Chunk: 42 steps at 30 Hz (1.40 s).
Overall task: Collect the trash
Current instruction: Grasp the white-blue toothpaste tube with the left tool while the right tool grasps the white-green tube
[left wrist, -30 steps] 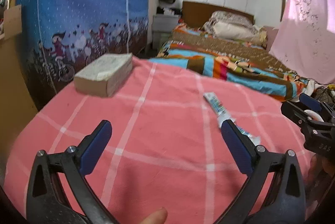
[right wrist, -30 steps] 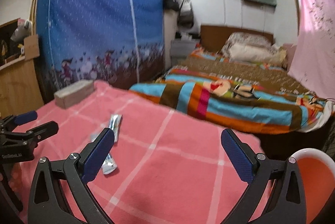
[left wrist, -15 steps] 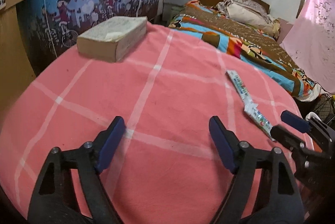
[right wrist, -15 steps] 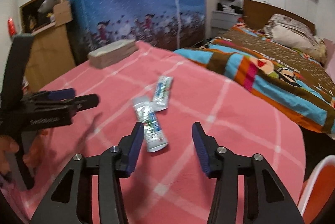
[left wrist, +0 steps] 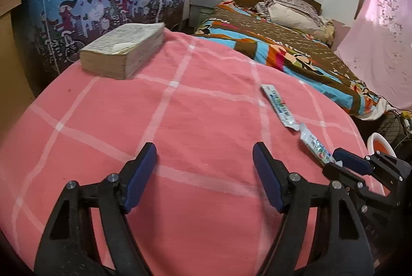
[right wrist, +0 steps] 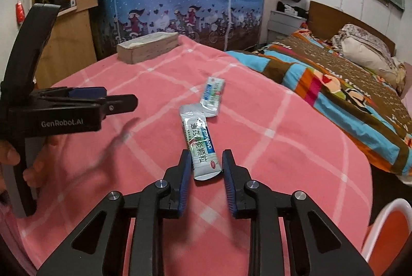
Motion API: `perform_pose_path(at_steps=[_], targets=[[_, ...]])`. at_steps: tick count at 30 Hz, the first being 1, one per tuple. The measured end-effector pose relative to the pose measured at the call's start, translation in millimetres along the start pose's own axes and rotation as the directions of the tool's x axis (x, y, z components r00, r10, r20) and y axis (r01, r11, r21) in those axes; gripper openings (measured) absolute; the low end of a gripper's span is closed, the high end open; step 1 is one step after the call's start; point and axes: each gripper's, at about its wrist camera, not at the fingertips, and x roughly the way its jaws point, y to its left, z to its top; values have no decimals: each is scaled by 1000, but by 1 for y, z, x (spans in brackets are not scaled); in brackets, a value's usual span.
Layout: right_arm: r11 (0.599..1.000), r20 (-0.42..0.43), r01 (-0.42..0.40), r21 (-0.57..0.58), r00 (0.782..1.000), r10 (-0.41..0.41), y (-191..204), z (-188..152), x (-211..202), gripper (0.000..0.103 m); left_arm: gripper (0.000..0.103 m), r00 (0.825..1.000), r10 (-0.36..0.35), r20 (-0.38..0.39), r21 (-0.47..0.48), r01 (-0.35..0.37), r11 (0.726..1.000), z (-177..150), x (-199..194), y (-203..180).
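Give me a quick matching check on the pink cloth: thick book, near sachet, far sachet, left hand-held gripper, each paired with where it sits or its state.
1 thick book
2 near sachet
3 far sachet
4 left hand-held gripper

A its end lies between the right hand-held gripper's pads, which have been closing
B far edge of the pink cloth
C wide open, nothing between the pads
D mid-cloth, beyond the other packet

Pairs: 1-B, 2-A, 3-D, 4-C

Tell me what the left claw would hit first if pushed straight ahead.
Probably just the pink cloth: the left claw points down at a bare patch of it. The book lies off to the left and the sachets to the right, though depth is uncertain.
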Motion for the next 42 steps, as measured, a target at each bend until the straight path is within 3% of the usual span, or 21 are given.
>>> perform_pose_path(at_steps=[8, 12, 15, 23, 30, 37, 42], targets=[[991, -5, 76, 113, 997, -76, -45, -9, -11, 22, 78, 996, -87, -30, 52, 88, 995, 5, 12, -38], [981, -26, 112, 156, 994, -109, -64, -14, -9, 22, 77, 995, -90, -46, 91, 94, 991, 11, 18, -54], [978, -38, 129, 162, 992, -124, -72, -16, -8, 22, 76, 993, -105, -53, 67, 108, 992, 19, 26, -62], [977, -41, 128, 170, 992, -122, -77, -19, -8, 22, 64, 995, -48, -86, 79, 55, 995, 31, 48, -85], [977, -40, 116, 181, 993, -110, -82, -21, -8, 22, 42, 996, 2, -88, 120, 9, 993, 30, 53, -94], [980, -38, 105, 170, 994, -100, -80, -21, -8, 22, 26, 996, -12, -86, 130, 23, 991, 29, 48, -94], [980, -29, 94, 174, 996, -90, -79, -22, -11, 22, 25, 995, -52, -81, 127, 62, 990, 25, 42, -91]])
